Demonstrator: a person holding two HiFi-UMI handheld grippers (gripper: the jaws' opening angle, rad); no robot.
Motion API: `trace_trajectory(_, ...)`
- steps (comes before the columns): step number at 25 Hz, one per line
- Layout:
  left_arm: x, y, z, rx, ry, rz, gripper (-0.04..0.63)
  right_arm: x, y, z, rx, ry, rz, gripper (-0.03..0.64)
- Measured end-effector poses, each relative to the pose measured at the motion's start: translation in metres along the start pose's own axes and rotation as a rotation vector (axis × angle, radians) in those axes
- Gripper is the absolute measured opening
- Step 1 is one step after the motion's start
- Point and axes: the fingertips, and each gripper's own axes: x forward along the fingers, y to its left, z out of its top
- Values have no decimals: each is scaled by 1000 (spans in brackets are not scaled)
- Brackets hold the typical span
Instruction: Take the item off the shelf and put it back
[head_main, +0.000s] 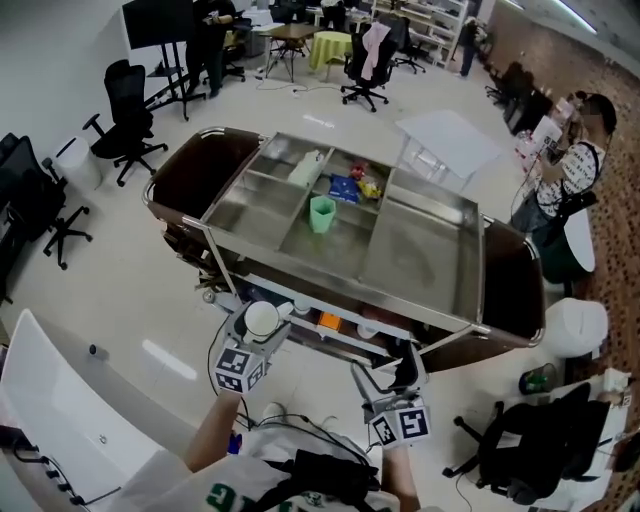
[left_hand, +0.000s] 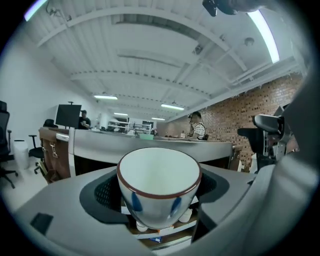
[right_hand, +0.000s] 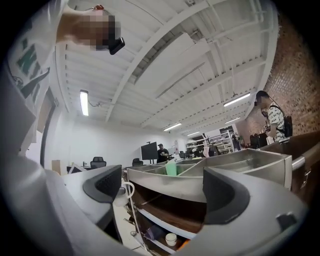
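Observation:
A white cup (head_main: 261, 316) with a brown rim and blue marks is held upright in my left gripper (head_main: 265, 326), which is shut on it just in front of the cart's near edge. In the left gripper view the cup (left_hand: 159, 175) fills the space between the jaws and stands level with the cart's steel top (left_hand: 150, 142). My right gripper (head_main: 388, 368) is open and empty, close to the cart's front at the right. Its view looks along the steel top tray (right_hand: 210, 170) and the shelves below, where a small white cup (right_hand: 171, 239) sits.
The cart's top tray (head_main: 420, 250) has compartments with a green cup (head_main: 321, 213) and some packets (head_main: 350, 185). An orange item (head_main: 330, 320) lies on the lower shelf. Office chairs (head_main: 125, 120) stand at the left, a person (head_main: 575, 160) at the right, a white table (head_main: 70, 410) at the lower left.

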Motion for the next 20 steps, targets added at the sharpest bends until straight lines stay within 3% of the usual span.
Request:
trace_trajectory(5,-32,-34,41,51,-74,-20,388,0,-7,3,33,-22,15,520)
trace_trajectory(10,-45,-57,47,76,-104,-58,388,3,-8,5,40,-27,36,520)
trace_trajectory(15,-49,-57,42,41,-109,-46,388,5,-1,4,38,-24,62,520)
trace_trajectory(20,-51,-58,50,8,-142,-86,388,8,1,1,38,-21,67,520)
